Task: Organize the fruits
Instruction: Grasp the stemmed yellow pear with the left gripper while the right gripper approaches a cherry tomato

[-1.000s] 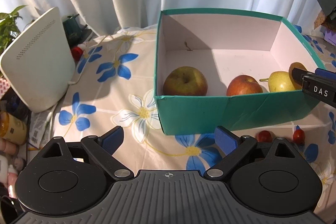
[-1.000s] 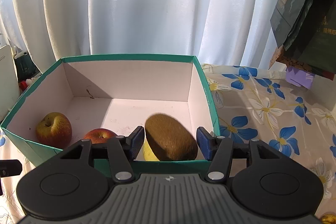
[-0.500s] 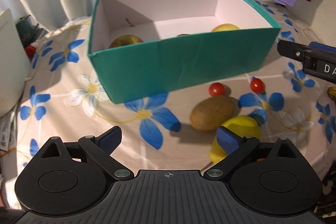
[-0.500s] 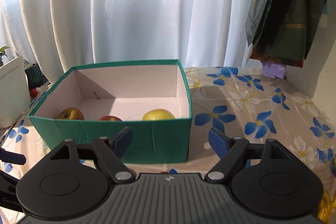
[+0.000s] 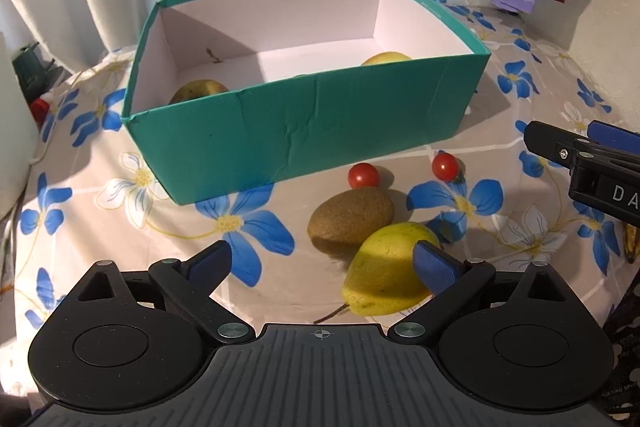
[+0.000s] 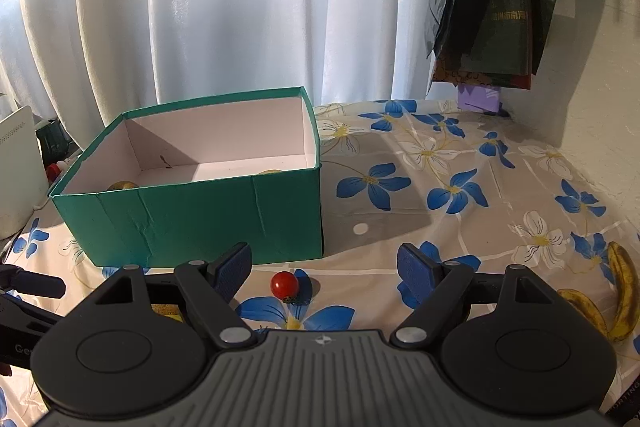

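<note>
Two tomatoes [image 5: 363, 175] [image 5: 445, 165], one kiwi [image 5: 351, 219] and one pear [image 5: 386, 275] are lying on the worktop [image 5: 120, 227] in front of the box [image 5: 304, 135]. Two bananas [image 6: 612, 299] are lying near its right edge. Inside the box, an apple [image 5: 199, 91] and one yellow fruit [image 5: 386, 58] are peeking out. The left gripper [image 5: 322, 269] is standing apart over the pear. The right gripper [image 6: 325, 273], just opened, is holding nothing.
</note>
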Motion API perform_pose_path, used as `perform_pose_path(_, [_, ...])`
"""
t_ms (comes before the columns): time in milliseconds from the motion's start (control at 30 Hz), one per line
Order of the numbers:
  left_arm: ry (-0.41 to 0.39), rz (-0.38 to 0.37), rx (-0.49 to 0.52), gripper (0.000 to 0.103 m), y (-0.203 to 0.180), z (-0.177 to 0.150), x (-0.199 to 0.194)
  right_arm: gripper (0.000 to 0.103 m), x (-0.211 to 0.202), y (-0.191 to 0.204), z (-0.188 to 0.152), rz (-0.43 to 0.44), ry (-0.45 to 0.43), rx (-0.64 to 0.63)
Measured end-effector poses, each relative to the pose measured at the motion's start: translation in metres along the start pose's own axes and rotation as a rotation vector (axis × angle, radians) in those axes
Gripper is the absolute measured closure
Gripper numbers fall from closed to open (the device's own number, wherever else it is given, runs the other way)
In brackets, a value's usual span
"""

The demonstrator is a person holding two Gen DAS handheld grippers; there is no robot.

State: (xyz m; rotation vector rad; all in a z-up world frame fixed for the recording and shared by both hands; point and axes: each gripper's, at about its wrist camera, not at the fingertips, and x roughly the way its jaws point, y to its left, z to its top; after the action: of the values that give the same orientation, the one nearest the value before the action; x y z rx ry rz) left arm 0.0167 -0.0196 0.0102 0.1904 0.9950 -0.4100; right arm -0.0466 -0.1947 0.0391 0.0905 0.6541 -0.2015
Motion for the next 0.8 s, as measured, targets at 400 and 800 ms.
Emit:
perform_pose_path(400, [0.063, -0.036, 0.037, 0.008, -0.029, 0.005, 0.028, 0.023, 0.000, -0.011, 0.000, 0.001, 0.006, 0.009])
perform_pose_path(800, [0.121, -0.098, 0.013, 0.006, -0.036, 0.010, 0.051, 0.022, 0.010, -0.018, -0.001, 0.005, 0.025, 0.023])
